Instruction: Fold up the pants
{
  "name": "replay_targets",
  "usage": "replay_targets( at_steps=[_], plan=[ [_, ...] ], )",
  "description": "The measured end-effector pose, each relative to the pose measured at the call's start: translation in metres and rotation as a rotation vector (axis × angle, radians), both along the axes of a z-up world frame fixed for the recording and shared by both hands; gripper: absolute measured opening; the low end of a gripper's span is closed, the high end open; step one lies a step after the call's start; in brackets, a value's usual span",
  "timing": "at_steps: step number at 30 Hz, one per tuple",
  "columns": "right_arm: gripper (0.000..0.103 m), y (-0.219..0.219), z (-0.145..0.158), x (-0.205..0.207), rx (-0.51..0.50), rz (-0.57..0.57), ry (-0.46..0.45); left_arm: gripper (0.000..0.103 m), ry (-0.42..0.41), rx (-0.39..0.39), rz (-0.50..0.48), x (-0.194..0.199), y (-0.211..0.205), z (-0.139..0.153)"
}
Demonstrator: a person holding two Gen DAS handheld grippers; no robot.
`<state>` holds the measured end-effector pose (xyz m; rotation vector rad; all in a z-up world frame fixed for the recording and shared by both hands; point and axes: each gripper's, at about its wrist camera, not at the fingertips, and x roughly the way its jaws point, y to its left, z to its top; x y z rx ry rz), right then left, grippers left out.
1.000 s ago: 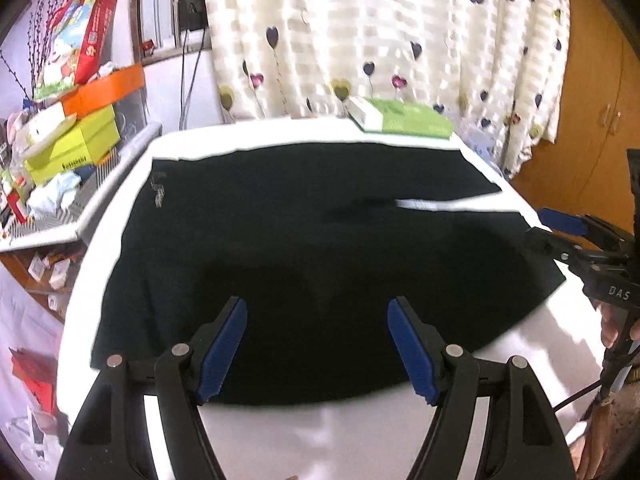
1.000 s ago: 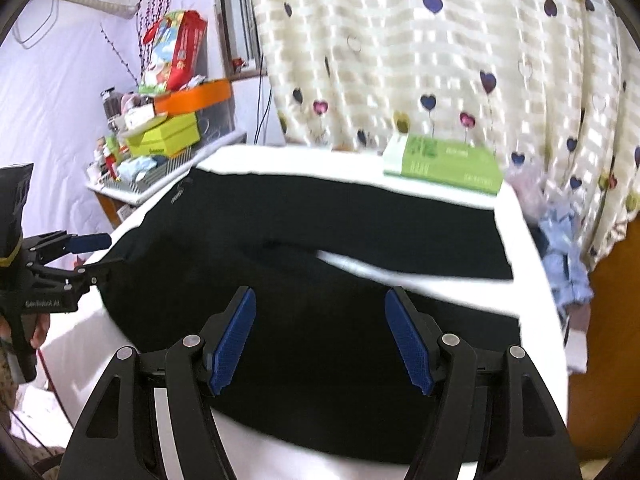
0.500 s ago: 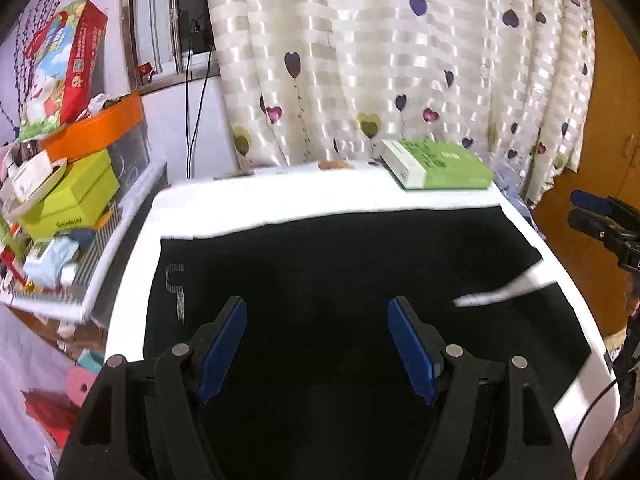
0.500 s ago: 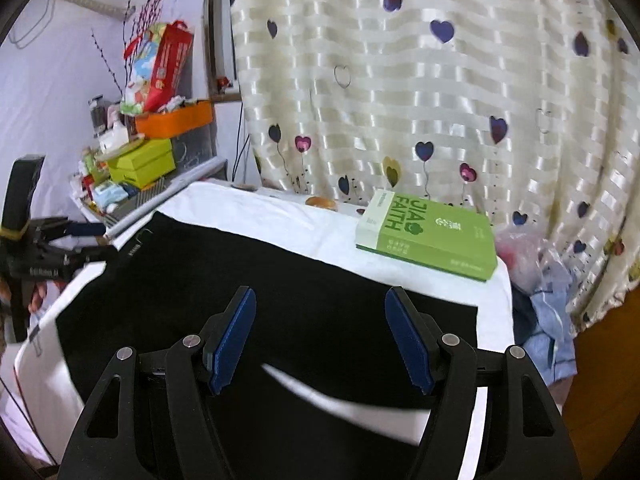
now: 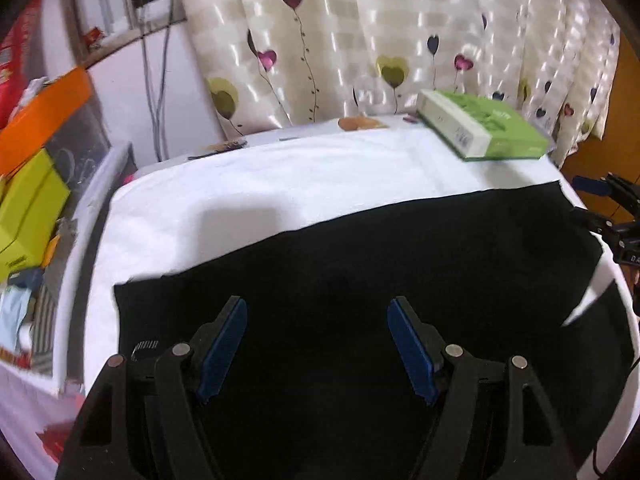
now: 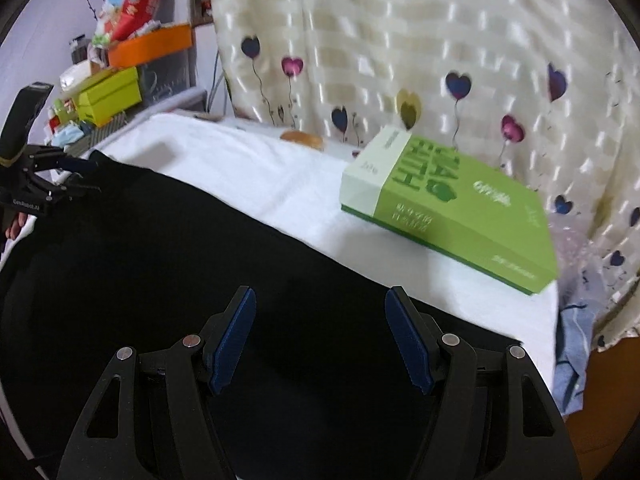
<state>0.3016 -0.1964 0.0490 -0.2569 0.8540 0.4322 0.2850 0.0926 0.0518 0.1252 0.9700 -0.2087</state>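
Black fabric: the pants (image 5: 360, 280) lie spread flat on the white table cover (image 5: 260, 184), filling the near half; the far strip of the table shows bare white.
Long axis: runs left-right across the table, so the far long edge faces the curtain and each gripper sits over one end.
Left gripper: (image 5: 318, 344) low over the left part of the cloth, blue pads wide apart, nothing between them. Far left corner of the pants is just ahead and to its left.
Right gripper: (image 6: 320, 336) same deal over the right part, fingers spread, nothing held. Far edge of the cloth is just ahead of its tips.
Who's nearer: pretty even, each hand has its own end, so I'd guess a two-handed pinch on the far edge comes next.
Watch out: green box (image 6: 448, 208) sits on the far right, close beyond the cloth edge, nearest the right gripper.
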Motion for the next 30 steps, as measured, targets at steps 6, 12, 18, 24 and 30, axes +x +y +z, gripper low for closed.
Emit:
replay_targets(
  at_steps=[6, 12, 18, 24, 30],
  plan=[
    [0.068, -0.002, -0.020, 0.039, 0.039, 0.028, 0.064, 0.074, 0.046, 0.037, -0.026, 0.038, -0.001, -0.027],
    [0.068, 0.000, -0.027, 0.060, 0.088, 0.079, 0.087, 0.074, 0.058, 0.039, -0.042, 0.058, 0.000, -0.043],
    [0.068, 0.000, -0.043, 0.064, 0.095, 0.101, 0.130, 0.074, 0.050, 0.015, -0.049, 0.071, 0.002, -0.045],
    [0.068, -0.001, -0.043, 0.065, 0.097, 0.104, 0.129, 0.076, 0.042, 0.022, -0.087, 0.077, 0.000, -0.046],
    [0.068, 0.001, -0.044, 0.064, 0.082, 0.103, 0.120, 0.077, 0.043, -0.016, -0.092, 0.079, 0.004, -0.048]
  ],
)
